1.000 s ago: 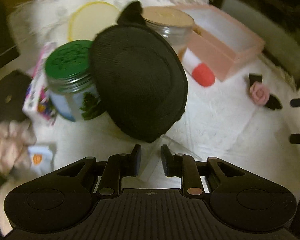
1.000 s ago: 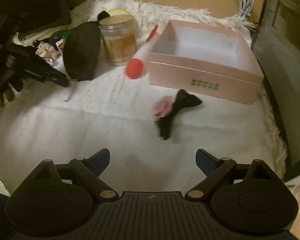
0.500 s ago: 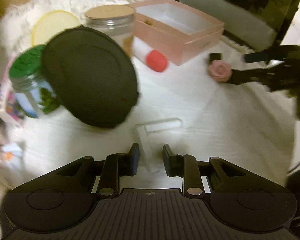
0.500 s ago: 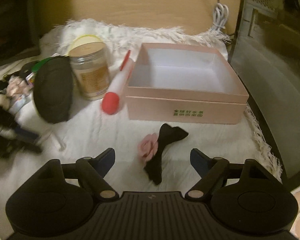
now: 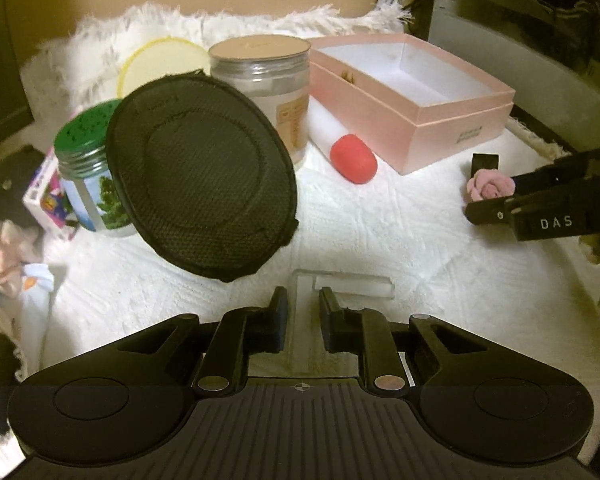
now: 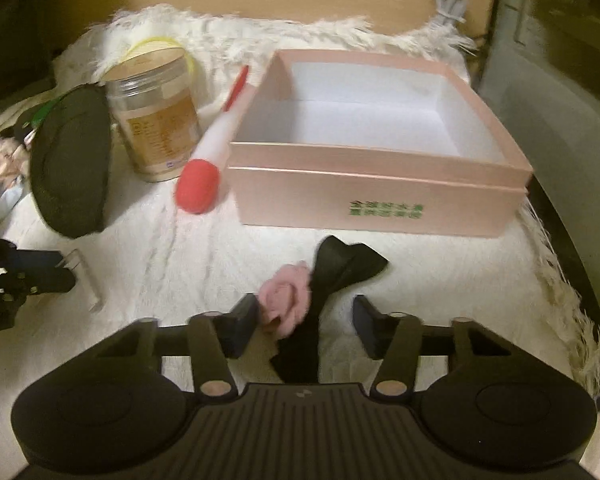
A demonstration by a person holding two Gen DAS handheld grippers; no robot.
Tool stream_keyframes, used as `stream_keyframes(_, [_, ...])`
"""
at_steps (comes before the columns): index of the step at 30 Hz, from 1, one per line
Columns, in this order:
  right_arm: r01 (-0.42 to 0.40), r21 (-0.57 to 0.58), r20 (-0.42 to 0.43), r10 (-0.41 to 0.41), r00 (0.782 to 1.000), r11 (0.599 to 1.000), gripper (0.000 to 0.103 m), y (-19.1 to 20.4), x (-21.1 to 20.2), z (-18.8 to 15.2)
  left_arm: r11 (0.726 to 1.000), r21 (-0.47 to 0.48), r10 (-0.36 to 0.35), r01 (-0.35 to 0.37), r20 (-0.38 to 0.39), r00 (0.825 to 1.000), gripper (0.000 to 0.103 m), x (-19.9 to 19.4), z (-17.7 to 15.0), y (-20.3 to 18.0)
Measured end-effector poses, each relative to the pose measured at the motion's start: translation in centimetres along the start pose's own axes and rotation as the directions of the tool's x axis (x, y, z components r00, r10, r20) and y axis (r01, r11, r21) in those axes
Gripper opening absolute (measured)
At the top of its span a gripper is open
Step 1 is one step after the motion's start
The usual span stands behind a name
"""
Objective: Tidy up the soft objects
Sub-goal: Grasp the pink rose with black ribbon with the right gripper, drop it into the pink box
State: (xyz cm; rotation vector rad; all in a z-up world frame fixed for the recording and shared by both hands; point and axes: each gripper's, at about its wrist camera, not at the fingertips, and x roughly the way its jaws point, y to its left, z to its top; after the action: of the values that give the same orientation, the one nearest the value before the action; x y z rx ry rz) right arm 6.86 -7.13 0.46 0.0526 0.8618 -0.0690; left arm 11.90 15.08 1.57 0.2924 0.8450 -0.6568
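Observation:
A pink fabric rose on a black ribbon bow (image 6: 288, 300) lies on the white cloth before the pink box (image 6: 380, 200). My right gripper (image 6: 306, 320) straddles it and its jaws are closing. The left pad is at the rose; the right pad stands apart from the ribbon. The left wrist view shows the rose (image 5: 488, 186) at the right gripper (image 5: 492, 198). My left gripper (image 5: 304, 312) is closing around a clear plastic piece (image 5: 304, 292), with a thin gap either side. The left gripper (image 6: 60, 270) also shows at the right wrist view's left edge.
A black oval pouch (image 5: 204, 176) leans on a green-lidded jar (image 5: 88, 152) and a tan-lidded jar (image 5: 264, 80). A white tube with a red cap (image 5: 352, 160) lies beside the box (image 5: 452, 136). A pink scrunchie (image 5: 0, 248) sits at the far left.
My right gripper came forward and down to the rose bow, and its jaws narrowed around it. The left view swung right toward the box, and the left jaws narrowed on the clear piece.

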Motion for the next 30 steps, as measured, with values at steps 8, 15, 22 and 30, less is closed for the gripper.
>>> stream_keyframes(8, [-0.041, -0.094, 0.023, 0.044, 0.999, 0.995, 0.031, 1.2, -2.2, 0.3, 1.0, -0.018, 0.023, -0.022, 0.026, 0.999, 0.015, -0.3, -0.6, -0.7])
stream_keyframes(15, [-0.068, -0.097, 0.084, 0.077, 0.994, 0.993, 0.031, -0.7, -7.2, 0.6, 0.999, -0.028, -0.032, 0.035, 0.082, 0.996, 0.015, -2.0, -1.3, -1.9])
stream_keyframes(22, [-0.025, -0.055, 0.245, 0.037, 0.969, 0.998, 0.031, -3.8, -11.8, 4.6, 0.968, -0.142, -0.176, 0.205, 0.193, 0.965, 0.015, -3.9, 3.0, -2.0])
stream_keyframes(30, [0.108, -0.035, 0.306, -0.093, 0.948, 0.993, 0.047, -7.0, -10.1, 11.8, 0.938, -0.16, -0.267, 0.309, 0.237, 0.934, 0.018, -0.5, 20.9, -4.0])
